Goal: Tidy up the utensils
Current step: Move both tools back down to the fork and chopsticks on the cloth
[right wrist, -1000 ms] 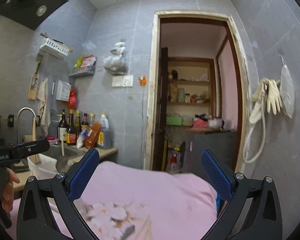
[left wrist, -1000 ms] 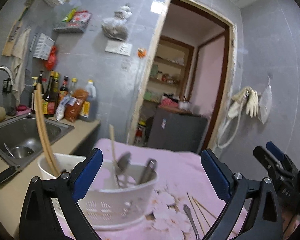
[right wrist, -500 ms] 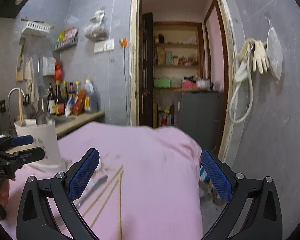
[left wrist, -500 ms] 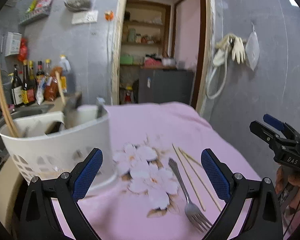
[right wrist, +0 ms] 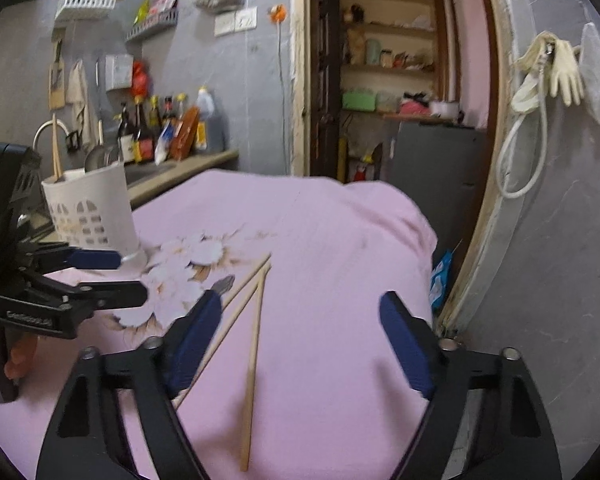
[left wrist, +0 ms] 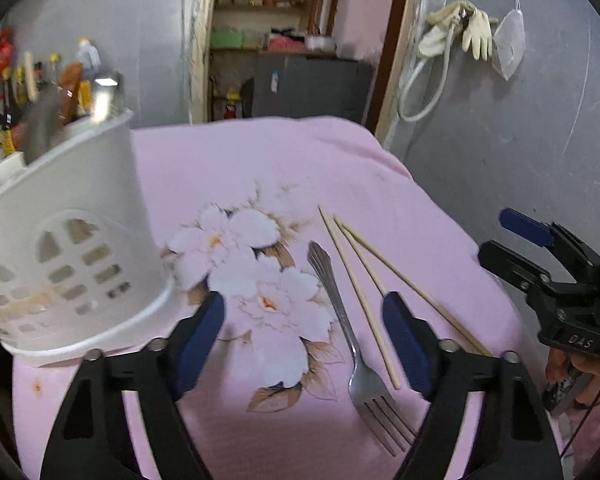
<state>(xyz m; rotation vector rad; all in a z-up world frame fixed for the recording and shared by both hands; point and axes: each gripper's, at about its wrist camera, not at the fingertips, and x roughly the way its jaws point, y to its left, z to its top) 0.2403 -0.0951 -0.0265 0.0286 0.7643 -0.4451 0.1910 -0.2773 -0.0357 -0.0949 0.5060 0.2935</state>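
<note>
Lowered since earlier, both tongs, left and right, gape over the fork, tines nearest, handle pointing away.

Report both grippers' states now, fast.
Left gripper: open, holding nothing, above the fork.
Right gripper: open, holding nothing, above the chopsticks.
</note>
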